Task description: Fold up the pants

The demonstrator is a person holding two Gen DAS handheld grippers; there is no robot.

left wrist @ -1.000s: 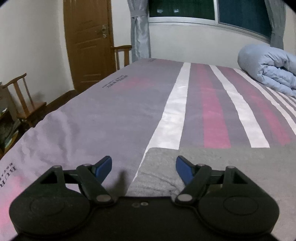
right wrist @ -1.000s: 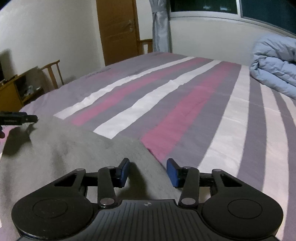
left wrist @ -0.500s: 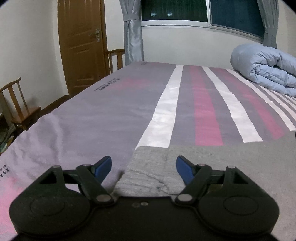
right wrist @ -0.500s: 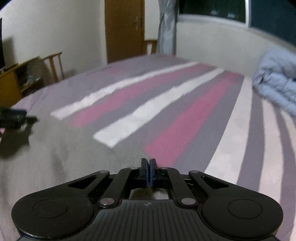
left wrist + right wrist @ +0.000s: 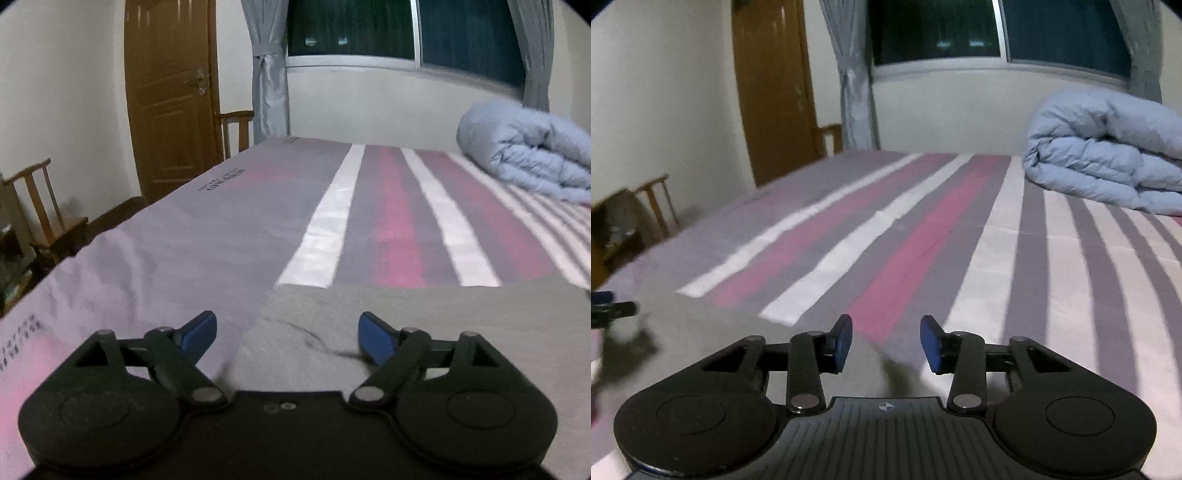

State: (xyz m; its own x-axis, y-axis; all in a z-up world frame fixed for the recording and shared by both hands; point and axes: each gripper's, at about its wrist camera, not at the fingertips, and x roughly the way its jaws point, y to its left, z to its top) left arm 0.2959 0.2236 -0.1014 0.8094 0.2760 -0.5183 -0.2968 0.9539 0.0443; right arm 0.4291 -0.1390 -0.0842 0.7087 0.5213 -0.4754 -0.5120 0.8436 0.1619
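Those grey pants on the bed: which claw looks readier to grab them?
Probably the left claw: it stands open with the grey pants spread between its tips. The right claw sits at the edge.

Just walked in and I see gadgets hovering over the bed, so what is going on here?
A person is working on folding grey pants laid flat on the striped bed sheet, with a claw in each hand. The left claw stands wide open over the pants' left edge; its jaws have just been opening. The right claw is open over the right edge, having just reopened, and nothing is pinched in either. A rolled blue duvet lies further back.
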